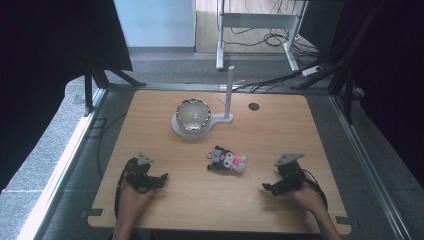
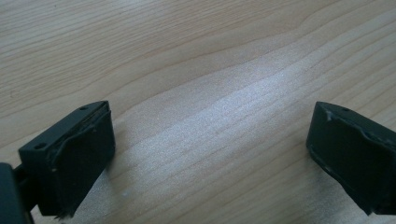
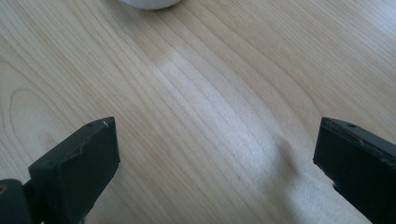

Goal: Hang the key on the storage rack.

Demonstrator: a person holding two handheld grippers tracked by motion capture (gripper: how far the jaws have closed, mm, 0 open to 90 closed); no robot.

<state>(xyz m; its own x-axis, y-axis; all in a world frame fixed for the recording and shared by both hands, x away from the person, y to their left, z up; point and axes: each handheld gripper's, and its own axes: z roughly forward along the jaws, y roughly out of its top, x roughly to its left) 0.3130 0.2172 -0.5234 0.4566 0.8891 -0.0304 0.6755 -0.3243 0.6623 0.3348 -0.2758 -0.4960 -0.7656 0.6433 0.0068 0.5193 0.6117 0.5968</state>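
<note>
A small plush toy point(image 1: 227, 161), black, white and pink, lies on its side on the wooden tabletop point(image 1: 165, 150), a little toward six o'clock from the middle. Toward twelve o'clock from it stands a shiny bowl point(image 1: 192, 114) on a white base point(image 1: 181, 131), and a thin white post point(image 1: 229, 93) rises from the same base at the bowl's three o'clock side. A small dark round hole point(image 1: 254, 106) marks the tabletop farther toward three o'clock.

The left tool point(image 1: 161, 178) rests near the edge at about seven o'clock, held by the person's left hand point(image 1: 132, 196); it is apart from the toy. In the left gripper view its jaws stand spread wide with bare wood between them point(image 2: 212, 154).

The right tool point(image 1: 267, 188) sits at about five o'clock in the right hand point(image 1: 306, 196), also apart from the toy. In the right gripper view its jaws are likewise spread wide over bare wood point(image 3: 217, 158), with a pale rounded object point(image 3: 148, 3) at the top edge.
</note>
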